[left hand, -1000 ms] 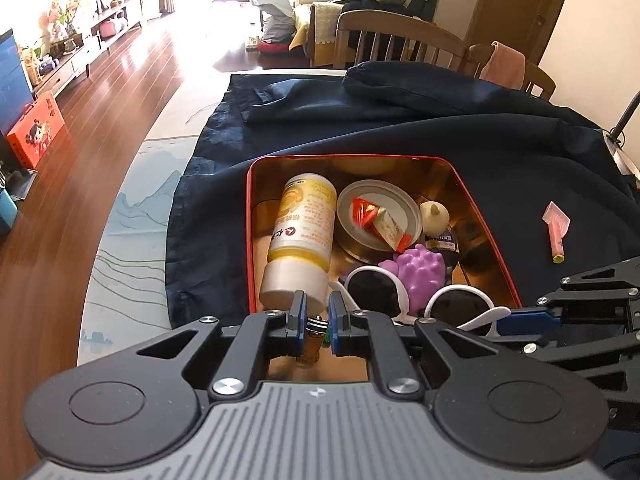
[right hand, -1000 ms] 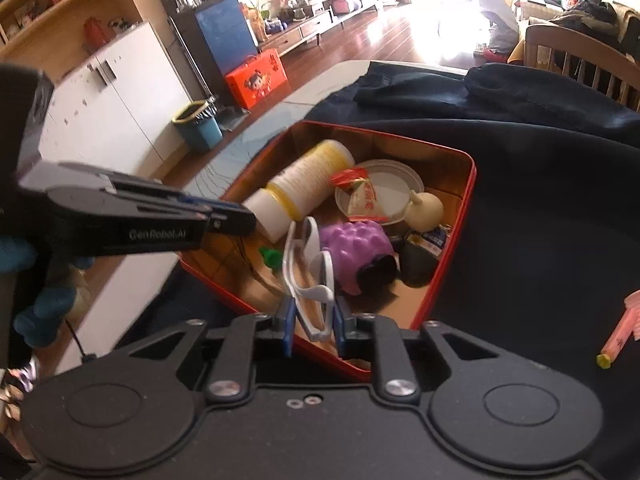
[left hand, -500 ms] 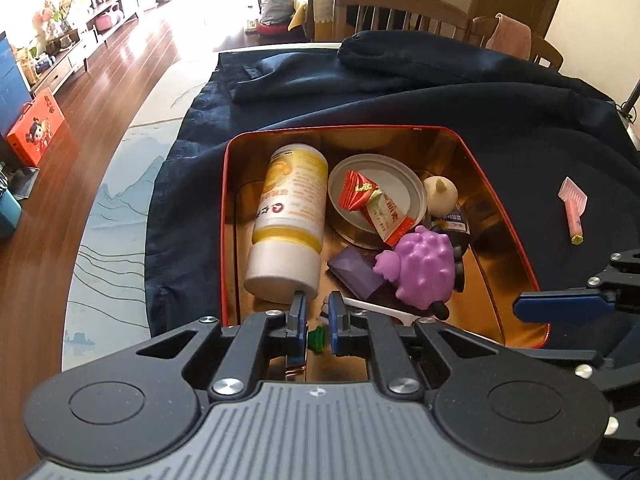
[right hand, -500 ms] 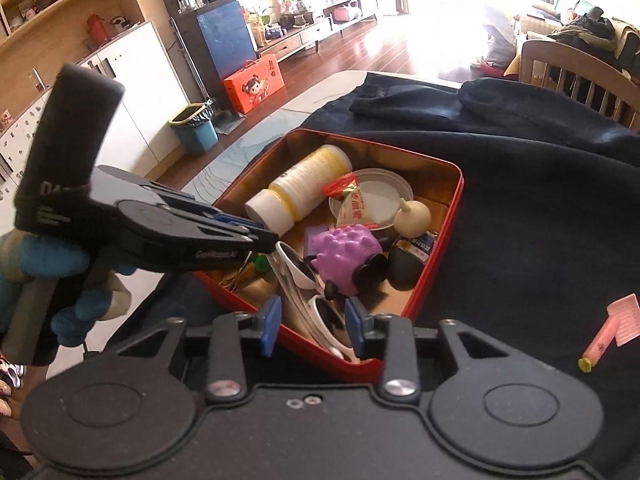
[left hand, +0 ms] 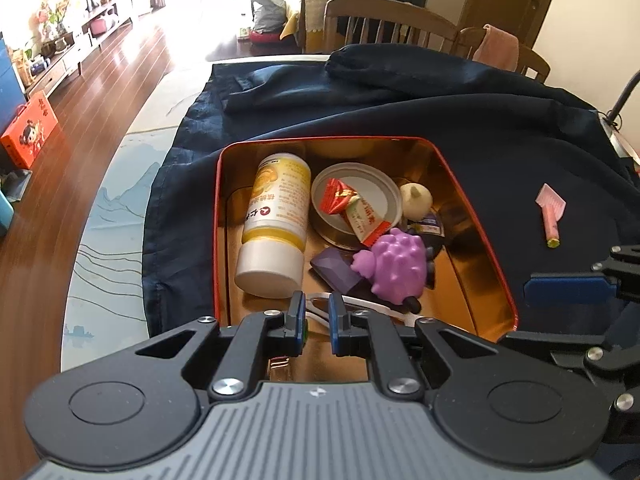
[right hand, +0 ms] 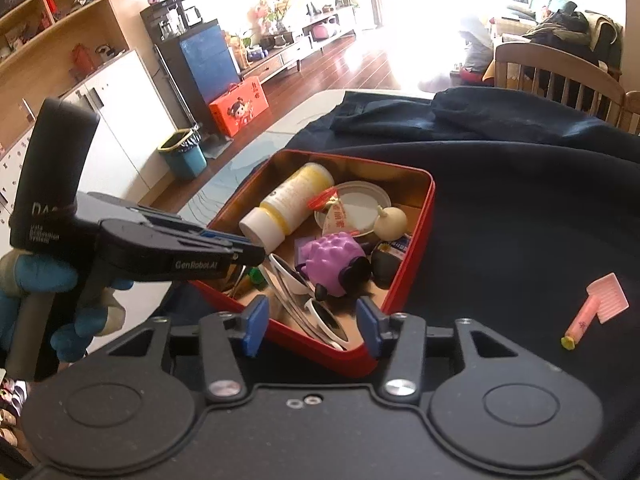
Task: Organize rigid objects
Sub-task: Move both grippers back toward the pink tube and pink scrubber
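The white-framed sunglasses lie at the near edge inside the red tin, low in the middle of the right wrist view, beside a purple spiky toy and a yellow bottle. The right gripper has just been opening; its pads stand apart, clear of the glasses. The left gripper is shut, holding nothing I can make out. A pink brush lies on the dark cloth, lower right.

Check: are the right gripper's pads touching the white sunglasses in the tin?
Apart. The right wrist view shows the right gripper open, pads clear on both sides of the white sunglasses lying in the red tin.
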{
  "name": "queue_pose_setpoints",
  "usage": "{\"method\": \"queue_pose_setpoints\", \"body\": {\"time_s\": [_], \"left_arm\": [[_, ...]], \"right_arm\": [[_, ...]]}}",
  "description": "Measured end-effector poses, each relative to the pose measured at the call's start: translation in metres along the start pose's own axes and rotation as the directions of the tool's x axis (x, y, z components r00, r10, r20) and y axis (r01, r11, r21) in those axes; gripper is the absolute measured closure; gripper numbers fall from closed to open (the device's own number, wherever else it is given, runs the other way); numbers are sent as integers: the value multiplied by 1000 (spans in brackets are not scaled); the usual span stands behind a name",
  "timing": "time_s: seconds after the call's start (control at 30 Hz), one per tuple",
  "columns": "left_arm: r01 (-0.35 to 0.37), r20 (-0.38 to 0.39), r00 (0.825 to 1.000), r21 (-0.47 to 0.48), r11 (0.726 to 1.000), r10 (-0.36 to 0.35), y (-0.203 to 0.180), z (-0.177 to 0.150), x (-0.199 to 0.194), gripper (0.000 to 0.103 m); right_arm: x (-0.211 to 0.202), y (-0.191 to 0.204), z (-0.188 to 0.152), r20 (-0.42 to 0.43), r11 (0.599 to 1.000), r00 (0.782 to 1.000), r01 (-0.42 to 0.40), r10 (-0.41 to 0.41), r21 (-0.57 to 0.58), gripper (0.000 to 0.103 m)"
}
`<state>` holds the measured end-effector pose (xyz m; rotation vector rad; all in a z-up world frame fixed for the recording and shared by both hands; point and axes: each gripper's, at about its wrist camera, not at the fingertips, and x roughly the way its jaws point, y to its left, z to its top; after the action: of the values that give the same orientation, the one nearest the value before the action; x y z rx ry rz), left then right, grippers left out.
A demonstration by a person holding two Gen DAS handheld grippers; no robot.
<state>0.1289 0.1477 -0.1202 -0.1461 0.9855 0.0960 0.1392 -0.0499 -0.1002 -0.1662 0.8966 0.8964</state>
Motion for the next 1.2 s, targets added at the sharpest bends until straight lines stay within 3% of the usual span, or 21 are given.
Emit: {"method": "queue_pose_setpoints", "body": {"time_s": [0.43,0.67,0.9,1.2], "left_arm": [[7,54,999,-5,1000,-7,-14,-6,-31,88],[-14,95,995,-10,1000,15,-29,-10,-50,88],[-25,135,990,2,1000,24,-52,-13,-64,88],[-13,133,991,-13,1000,15,-95,-12,-60,87]], "right_arm": [[-26,8,-4,56,1000,998,15,-15,-6,35],[-47,2,-9,98,1000,995,19,-19,-5,20],[-73,-16,-21,120,1000,992,23,-22,-12,11],[-105,-67,-37,128,998,990,54,-51,-23,9]]}}
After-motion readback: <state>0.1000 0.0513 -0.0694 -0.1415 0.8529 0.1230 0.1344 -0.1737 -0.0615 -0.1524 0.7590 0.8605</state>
